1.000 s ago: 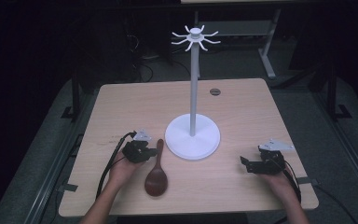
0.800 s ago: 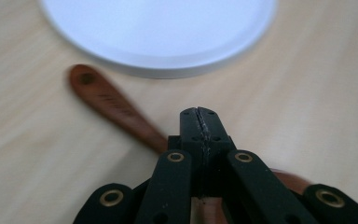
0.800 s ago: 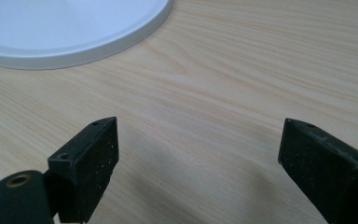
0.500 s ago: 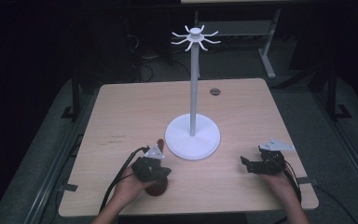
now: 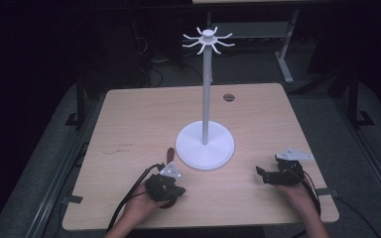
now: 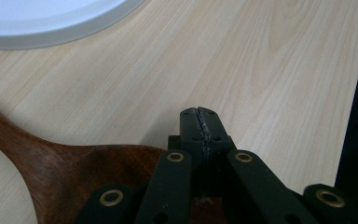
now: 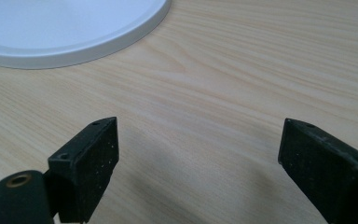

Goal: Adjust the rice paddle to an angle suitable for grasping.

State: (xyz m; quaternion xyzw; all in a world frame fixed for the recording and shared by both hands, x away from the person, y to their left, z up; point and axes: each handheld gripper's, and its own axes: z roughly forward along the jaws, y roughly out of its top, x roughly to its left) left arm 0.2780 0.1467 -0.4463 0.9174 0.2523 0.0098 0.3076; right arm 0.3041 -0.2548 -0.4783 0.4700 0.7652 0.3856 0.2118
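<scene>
A dark brown wooden spoon (image 6: 70, 170) lies flat on the table, its bowl under my left gripper (image 6: 199, 122). That gripper's jaws are pressed together with nothing showing between the tips, which reach just past the bowl's edge. In the high view my left gripper (image 5: 170, 190) covers the bowl, and only the end of the spoon's handle (image 5: 169, 154) pokes out toward the white stand. My right gripper (image 5: 261, 174) rests at the front right, open, with bare wood between its fingers (image 7: 89, 161).
A white stand with a round base (image 5: 205, 146) and a tall pole topped by hooks (image 5: 208, 39) rises mid-table. Its base rim (image 6: 42, 21) lies close ahead of both grippers. A small dark disc (image 5: 228, 97) sits near the far edge.
My left gripper moved from left of the spoon to over its bowl, then a little further right. The right gripper stayed still.
</scene>
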